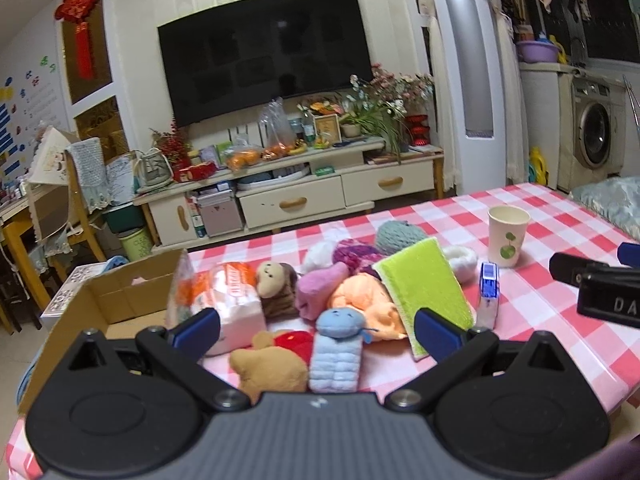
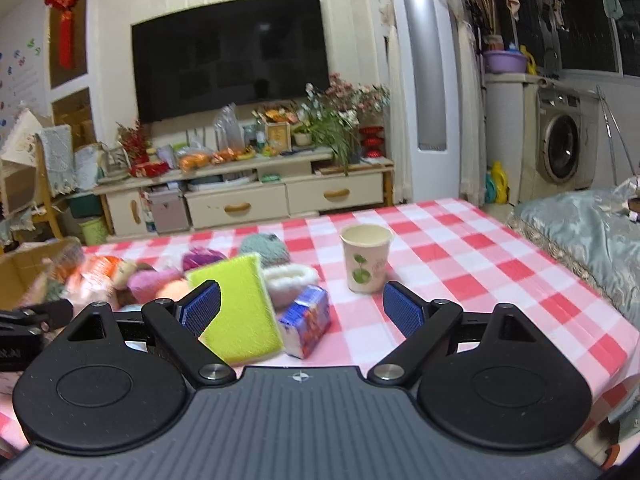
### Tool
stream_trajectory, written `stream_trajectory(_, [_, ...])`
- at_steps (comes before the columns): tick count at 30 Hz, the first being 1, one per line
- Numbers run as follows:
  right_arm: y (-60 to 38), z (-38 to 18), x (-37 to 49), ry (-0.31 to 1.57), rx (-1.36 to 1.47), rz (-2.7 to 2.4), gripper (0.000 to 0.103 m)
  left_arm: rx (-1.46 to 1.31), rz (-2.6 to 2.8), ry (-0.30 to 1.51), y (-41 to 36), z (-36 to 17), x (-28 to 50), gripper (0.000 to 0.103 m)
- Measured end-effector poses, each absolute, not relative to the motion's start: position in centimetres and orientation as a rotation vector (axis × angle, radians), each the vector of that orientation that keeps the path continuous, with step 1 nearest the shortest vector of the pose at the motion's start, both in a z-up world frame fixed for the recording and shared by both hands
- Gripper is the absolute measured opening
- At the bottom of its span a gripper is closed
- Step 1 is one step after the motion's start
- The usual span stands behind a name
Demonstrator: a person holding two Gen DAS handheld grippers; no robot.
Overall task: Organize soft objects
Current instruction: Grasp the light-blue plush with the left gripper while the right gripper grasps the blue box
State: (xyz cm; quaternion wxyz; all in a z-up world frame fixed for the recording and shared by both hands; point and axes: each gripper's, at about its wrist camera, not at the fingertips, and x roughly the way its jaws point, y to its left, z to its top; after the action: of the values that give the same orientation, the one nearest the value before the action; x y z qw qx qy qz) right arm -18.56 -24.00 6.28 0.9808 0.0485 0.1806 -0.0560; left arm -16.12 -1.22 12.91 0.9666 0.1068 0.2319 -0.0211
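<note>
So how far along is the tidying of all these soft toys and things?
Barely begun, it seems. The brown cardboard box at the table's left shows little inside. Nothing is in hand: the left gripper and right gripper both hang open. Left to sort: the light blue plush toy, green sponge, orange cloth, brown monkey plush and the rest of the pile.

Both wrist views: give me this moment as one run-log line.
left gripper: open, over blue plush | right gripper: open, empty | cardboard box: open, left of pile | green sponge: leaning on pile
</note>
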Motion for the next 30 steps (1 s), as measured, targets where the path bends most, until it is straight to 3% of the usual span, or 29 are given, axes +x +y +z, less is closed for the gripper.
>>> stream_trajectory(30, [-25.4, 2.6, -8.7, 0.530, 0.150, -0.026, 0.103, 0.269, -0.186, 0.616, -2.1, 6.4, -7.5, 0.102])
